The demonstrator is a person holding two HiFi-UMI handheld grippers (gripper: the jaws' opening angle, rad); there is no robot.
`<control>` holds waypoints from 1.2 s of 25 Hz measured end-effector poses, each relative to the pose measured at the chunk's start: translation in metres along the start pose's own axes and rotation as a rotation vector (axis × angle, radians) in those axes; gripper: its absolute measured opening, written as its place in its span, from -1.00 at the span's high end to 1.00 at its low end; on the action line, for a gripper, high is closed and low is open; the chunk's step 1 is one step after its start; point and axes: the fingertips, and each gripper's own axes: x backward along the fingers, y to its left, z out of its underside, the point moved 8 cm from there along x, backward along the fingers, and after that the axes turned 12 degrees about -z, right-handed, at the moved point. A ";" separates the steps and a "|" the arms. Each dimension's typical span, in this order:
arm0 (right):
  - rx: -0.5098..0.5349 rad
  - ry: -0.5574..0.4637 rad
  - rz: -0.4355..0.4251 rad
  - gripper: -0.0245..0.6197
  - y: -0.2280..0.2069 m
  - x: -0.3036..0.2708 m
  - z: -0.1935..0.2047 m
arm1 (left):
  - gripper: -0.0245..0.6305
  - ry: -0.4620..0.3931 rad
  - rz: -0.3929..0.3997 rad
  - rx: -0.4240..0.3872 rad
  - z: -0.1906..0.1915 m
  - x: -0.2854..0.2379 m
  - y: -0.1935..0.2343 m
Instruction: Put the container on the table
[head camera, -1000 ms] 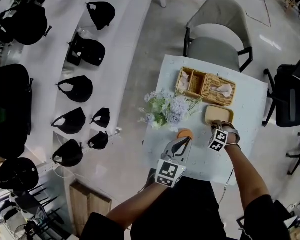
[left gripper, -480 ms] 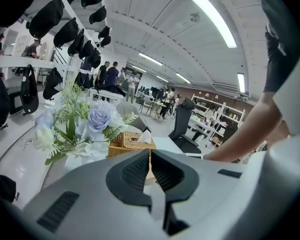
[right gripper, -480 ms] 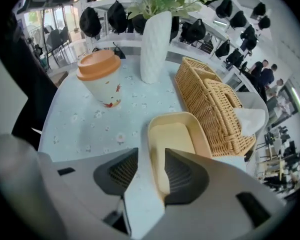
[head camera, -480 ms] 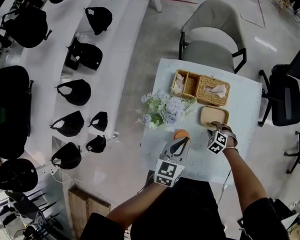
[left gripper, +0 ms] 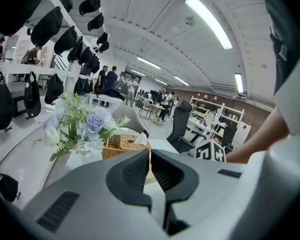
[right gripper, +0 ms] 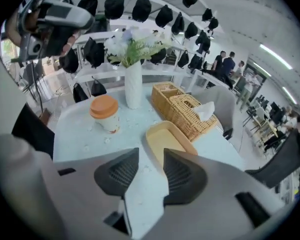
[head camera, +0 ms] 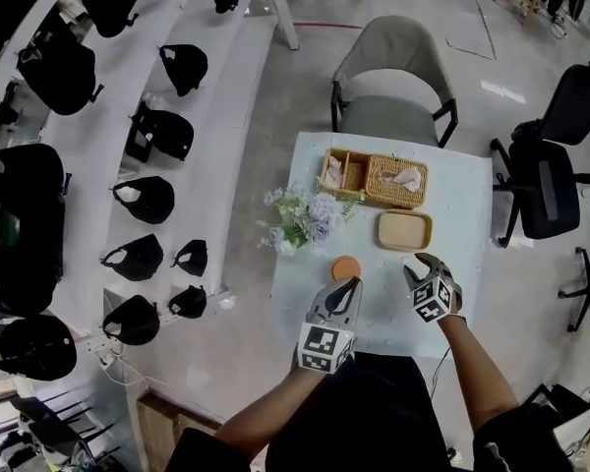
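Pale tan plastic is what I look for first, and in the head view the container (head camera: 404,231) lies flat on the white worktop (head camera: 462,254), just in front of the wicker basket (head camera: 374,178) and free of both tools. My right tongs (head camera: 423,266) hang just short of its near edge, and the left tongs (head camera: 351,288) sit close behind the cup with the orange lid (head camera: 346,267). A vase of flowers (head camera: 300,219) stands at the worktop's left side. In the left gripper view the left tongs (left gripper: 150,154) are pressed together on nothing, and the flowers and basket show beyond them. In the right gripper view the right tongs (right gripper: 151,156) stand wide apart and are closing a little. Only bare worktop lies between them, and the container (right gripper: 167,139) lies just past the tips, untouched. I judge the placing done, so the risks lie in pulling away. If I drop the right tongs or push them forward, a jaw could hook the container's low rim and drag it, or shove it into the basket. If I swing the left tongs forward carelessly, they could tip the cup, which looks light and tall, and a wider sweep might reach the top-heavy vase.
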 end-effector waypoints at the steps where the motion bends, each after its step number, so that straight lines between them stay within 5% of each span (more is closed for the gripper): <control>1: -0.043 -0.035 0.001 0.45 0.005 0.010 0.001 | 0.88 -0.004 -0.002 -0.002 0.001 0.003 -0.003; 7: -0.358 -0.288 -0.004 0.52 0.034 0.076 0.017 | 0.88 -0.035 -0.027 0.004 0.004 0.029 -0.027; 12: -0.472 -0.417 0.011 0.69 0.050 0.123 0.030 | 0.88 -0.049 -0.056 0.020 0.014 0.040 -0.046; 30: -0.522 -0.602 0.042 0.92 0.080 0.197 0.058 | 0.88 -0.058 -0.165 0.004 0.035 0.066 -0.087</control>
